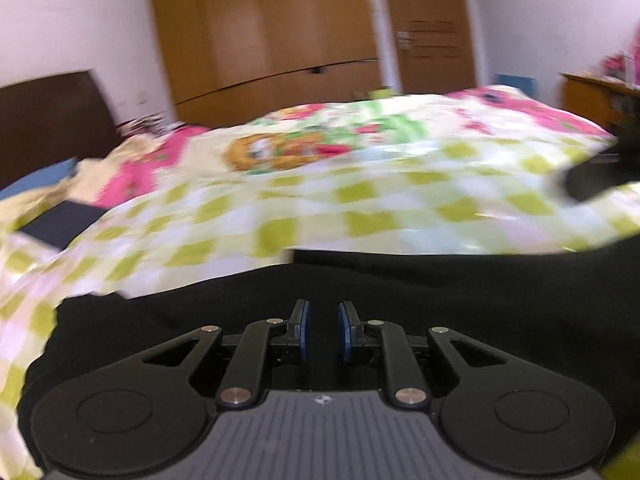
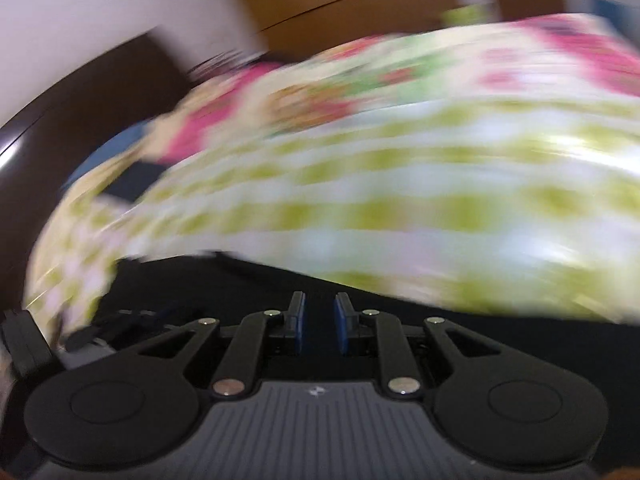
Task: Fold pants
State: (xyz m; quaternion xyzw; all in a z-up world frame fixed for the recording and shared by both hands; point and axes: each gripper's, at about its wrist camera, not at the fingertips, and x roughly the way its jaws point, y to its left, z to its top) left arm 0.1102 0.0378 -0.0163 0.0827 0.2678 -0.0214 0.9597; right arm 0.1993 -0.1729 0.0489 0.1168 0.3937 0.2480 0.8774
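Observation:
The black pants [image 1: 420, 292] lie spread on the bed, filling the lower part of the left wrist view. My left gripper [image 1: 323, 308] hovers over them, its blue pads a narrow gap apart with nothing between them. In the blurred right wrist view the pants [image 2: 248, 280] show as a dark band under my right gripper [image 2: 320, 300]. Its jaws also stand slightly apart and hold nothing. Whether either gripper touches the cloth I cannot tell.
A green-and-white checked bedspread [image 1: 320, 212] with pink flowered parts covers the bed behind the pants. A dark headboard [image 1: 52, 120] stands at the left and a wooden wardrobe [image 1: 272, 28] at the back. A blurred dark shape [image 1: 592, 184] shows at the right edge.

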